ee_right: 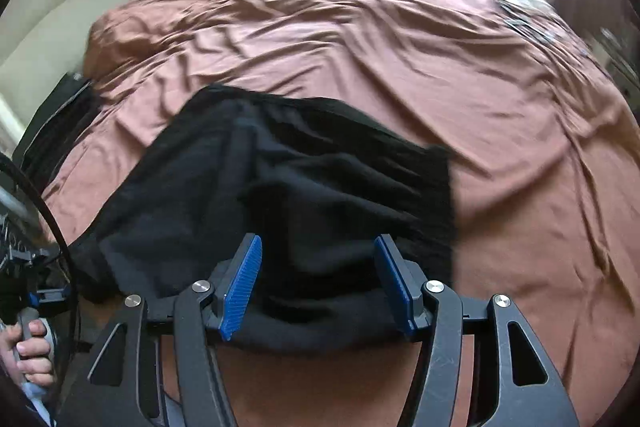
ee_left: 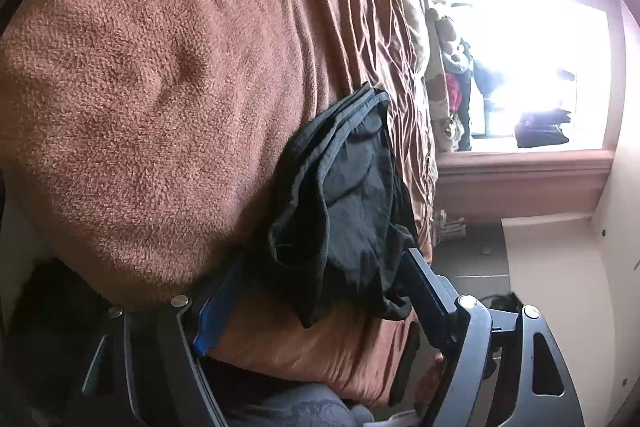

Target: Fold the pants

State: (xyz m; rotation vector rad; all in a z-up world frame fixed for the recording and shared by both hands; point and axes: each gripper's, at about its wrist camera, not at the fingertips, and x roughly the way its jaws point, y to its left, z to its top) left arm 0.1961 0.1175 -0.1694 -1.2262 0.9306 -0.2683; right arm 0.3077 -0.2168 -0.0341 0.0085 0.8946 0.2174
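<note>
While the black pants (ee_right: pixel 280 195) lie folded on the bed (ee_right: pixel 520 147), at six o'clock, your left tool (ee_left: pixel 320 291) and right tool (ee_right: pixel 318 279) stand spread, gripping nothing; next, smooth the bundle.

Pants (ee_right: pixel 304 195) black, unpatterned. Bedspread (ee_right: pixel 400 59) plain rust-brown; a fleecy blanket (ee_left: pixel 152 99) the same brown. Gripper pads (ee_right: pixel 244 283) bright blue, frames black. Wall cream.
</note>
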